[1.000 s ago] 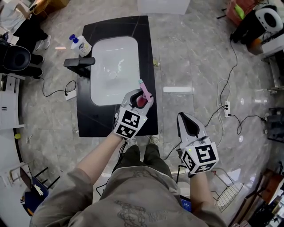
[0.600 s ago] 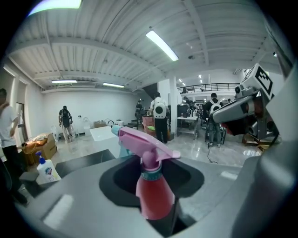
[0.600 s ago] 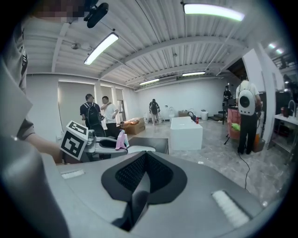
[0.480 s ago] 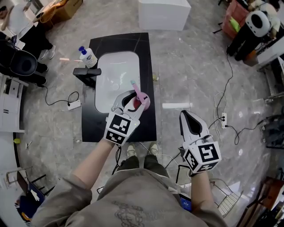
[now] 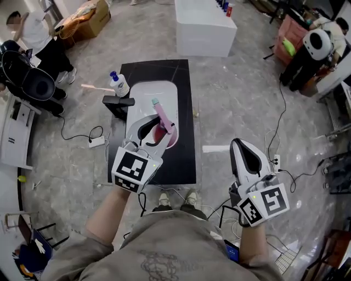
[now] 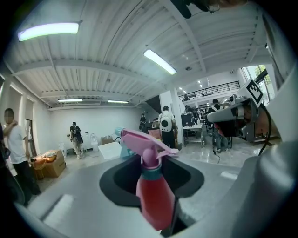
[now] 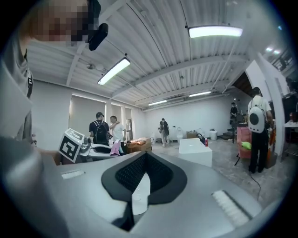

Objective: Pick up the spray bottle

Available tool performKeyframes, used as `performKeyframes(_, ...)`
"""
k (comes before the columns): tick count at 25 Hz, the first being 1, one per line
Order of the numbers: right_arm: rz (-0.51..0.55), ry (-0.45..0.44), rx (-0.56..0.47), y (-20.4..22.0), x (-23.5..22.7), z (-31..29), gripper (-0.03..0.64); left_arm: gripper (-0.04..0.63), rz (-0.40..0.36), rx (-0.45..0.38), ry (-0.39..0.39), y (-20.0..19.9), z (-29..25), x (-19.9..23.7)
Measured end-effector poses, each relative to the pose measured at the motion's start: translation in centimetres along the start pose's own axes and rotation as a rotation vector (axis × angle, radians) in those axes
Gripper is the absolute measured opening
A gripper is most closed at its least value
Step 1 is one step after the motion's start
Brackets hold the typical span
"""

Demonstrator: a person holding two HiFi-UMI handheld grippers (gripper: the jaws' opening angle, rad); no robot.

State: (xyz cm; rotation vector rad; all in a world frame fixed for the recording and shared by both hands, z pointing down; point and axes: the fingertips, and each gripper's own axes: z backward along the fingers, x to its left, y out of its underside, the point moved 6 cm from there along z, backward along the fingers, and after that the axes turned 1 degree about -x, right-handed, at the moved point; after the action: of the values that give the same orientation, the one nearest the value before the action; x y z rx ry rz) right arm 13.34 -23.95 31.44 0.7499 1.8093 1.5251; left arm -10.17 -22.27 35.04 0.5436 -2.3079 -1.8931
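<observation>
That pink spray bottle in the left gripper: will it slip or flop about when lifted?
The spray bottle looks like rigid plastic, so it probably won't flop. The left hand-held gripper clamps its smooth red body, so it might slip or twist. Its pink head sticks out beyond the jaws, likely making it tippy.

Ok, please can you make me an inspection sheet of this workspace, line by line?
Surface: black counter with a white sink basin.
Job's things: red spray bottle with pink trigger head, held in the left tool.
Clutter: pump bottle with blue top and black faucet at the basin's left side.
Grippers: left tool shut on the spray bottle; right tool shut, nothing between its jaws, beside the counter.
Cables: floor cable with a power strip left of the counter; more cables on the right.
Surroundings: white block beyond the counter; people and a cardboard box far left.
</observation>
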Motion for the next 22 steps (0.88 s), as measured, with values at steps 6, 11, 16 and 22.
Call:
performKeyframes(6, 0.043, -0.026, -0.061, -3.1, 1.5, 1.3, 0.029, 0.143, -0.007, -0.052, -0.028, -3.0, 3.7, 0.3)
performKeyframes(11, 0.078, -0.055, -0.054, -3.3, 2.3, 1.4, 0.029, 0.143, -0.010, -0.096, -0.105, -3.6, 6.5, 1.0)
performKeyframes(16, 0.075, -0.082, -0.048, -2.9, 2.9, 1.5, 0.029, 0.141, 0.044, -0.063, -0.133, -2.6, 8.5, 0.9)
performKeyframes(22, 0.057, -0.162, 0.002, -1.3, 3.9, 0.8, 0.028, 0.141, 0.049, -0.030, -0.181, -1.7, 11.2, 0.7)
